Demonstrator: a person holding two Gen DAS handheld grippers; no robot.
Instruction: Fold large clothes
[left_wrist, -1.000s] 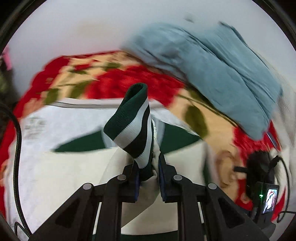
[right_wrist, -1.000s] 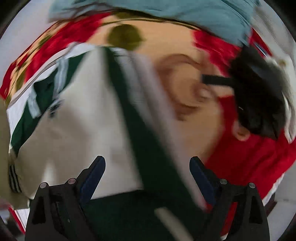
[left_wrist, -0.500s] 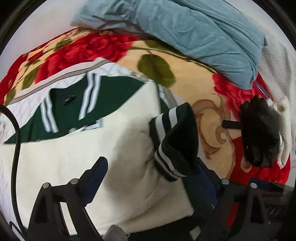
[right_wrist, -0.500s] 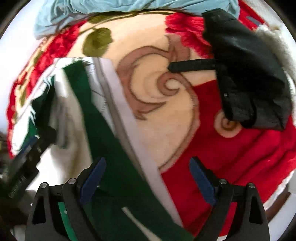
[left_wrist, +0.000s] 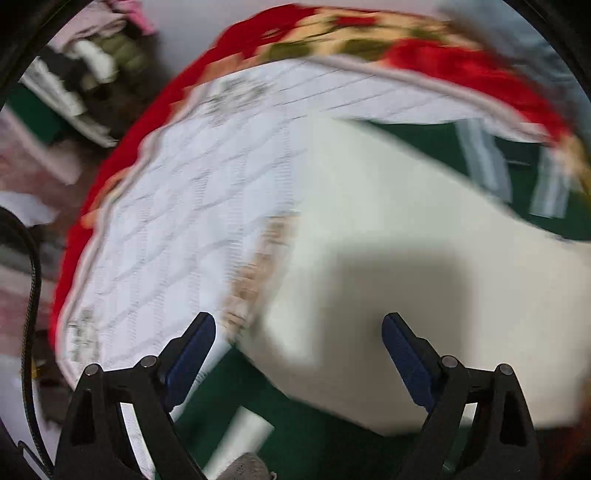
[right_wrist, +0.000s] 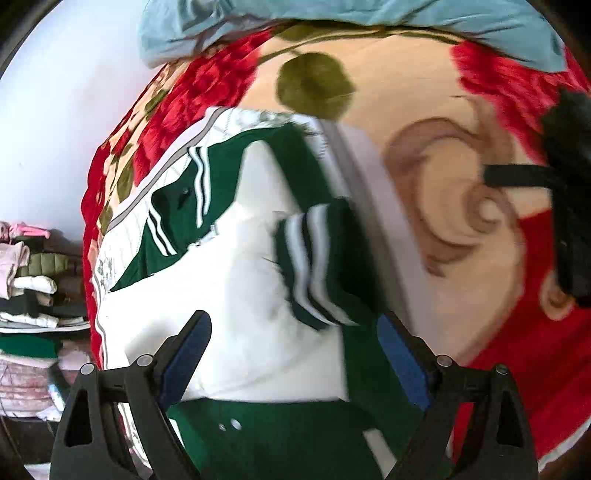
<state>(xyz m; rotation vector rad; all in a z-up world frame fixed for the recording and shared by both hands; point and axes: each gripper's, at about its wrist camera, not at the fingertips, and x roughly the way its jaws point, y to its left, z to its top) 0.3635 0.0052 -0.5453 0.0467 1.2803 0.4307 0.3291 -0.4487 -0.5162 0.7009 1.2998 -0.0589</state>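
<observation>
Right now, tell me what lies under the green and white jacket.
The jacket lies on a white quilted pad, which lies on a red floral blanket. The striped cuff rests on top. Whatever is beneath the blanket is covered.

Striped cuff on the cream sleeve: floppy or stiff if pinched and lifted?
Likely floppy: the striped cuff lies bent over the cream sleeve. Its ribbed knit probably grips well. Lifting it would probably drag the sleeve along, since they're joined.

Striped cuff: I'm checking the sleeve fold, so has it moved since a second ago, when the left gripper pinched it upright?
Yes. The striped cuff now lies released on the cream sleeve, near the white mat's right edge.
</observation>
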